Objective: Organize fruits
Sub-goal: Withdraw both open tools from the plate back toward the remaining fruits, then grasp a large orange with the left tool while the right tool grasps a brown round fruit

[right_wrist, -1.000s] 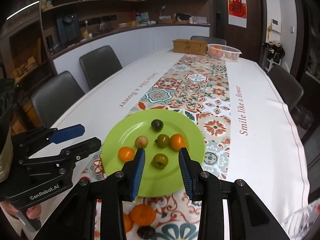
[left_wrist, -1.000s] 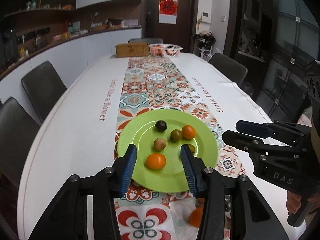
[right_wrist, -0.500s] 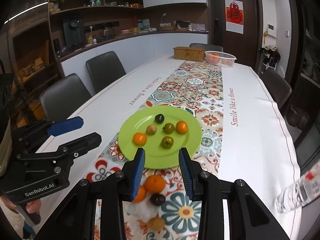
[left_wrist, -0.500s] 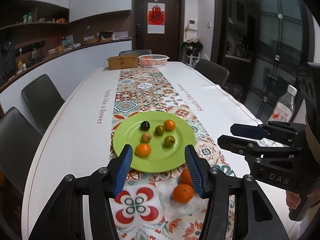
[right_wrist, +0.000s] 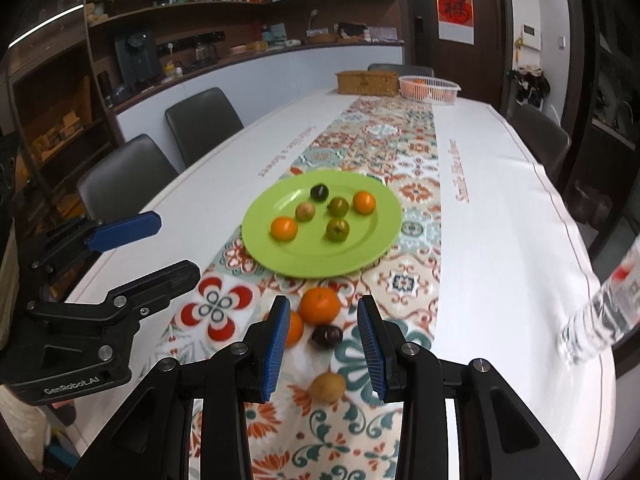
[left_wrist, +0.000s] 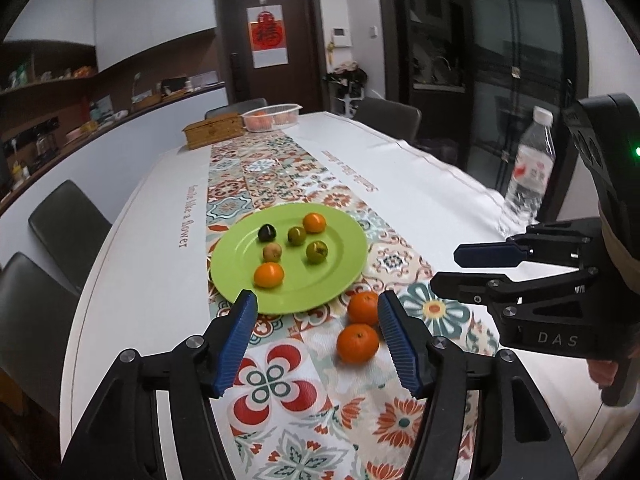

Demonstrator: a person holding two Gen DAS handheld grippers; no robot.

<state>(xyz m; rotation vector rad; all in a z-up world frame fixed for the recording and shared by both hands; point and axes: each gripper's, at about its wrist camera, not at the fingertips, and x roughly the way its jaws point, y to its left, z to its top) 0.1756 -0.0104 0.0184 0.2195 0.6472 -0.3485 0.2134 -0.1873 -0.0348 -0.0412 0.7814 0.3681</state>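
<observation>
A green plate [left_wrist: 344, 264] [right_wrist: 384, 236] on the patterned runner holds several small fruits: two oranges, two green ones, a dark one and a tan one. Nearer me on the runner lie two oranges [left_wrist: 357, 342] [right_wrist: 320, 305], a dark plum [right_wrist: 327, 336] and a tan fruit [right_wrist: 328, 387]. My left gripper [left_wrist: 316, 338] is open and empty, above the runner just short of the plate. My right gripper [right_wrist: 323, 344] is open and empty, above the loose fruits. Each gripper shows from the side in the other's view.
A water bottle [left_wrist: 530, 166] stands near the table's right edge. A wicker box [right_wrist: 368, 82] and a white basket of oranges [right_wrist: 430, 88] sit at the far end. Dark chairs [right_wrist: 204, 120] line the left side.
Both grippers have pulled back toward me and away from the plate. The loose fruits on the runner and the water bottle have come into view. Both stayed open.
</observation>
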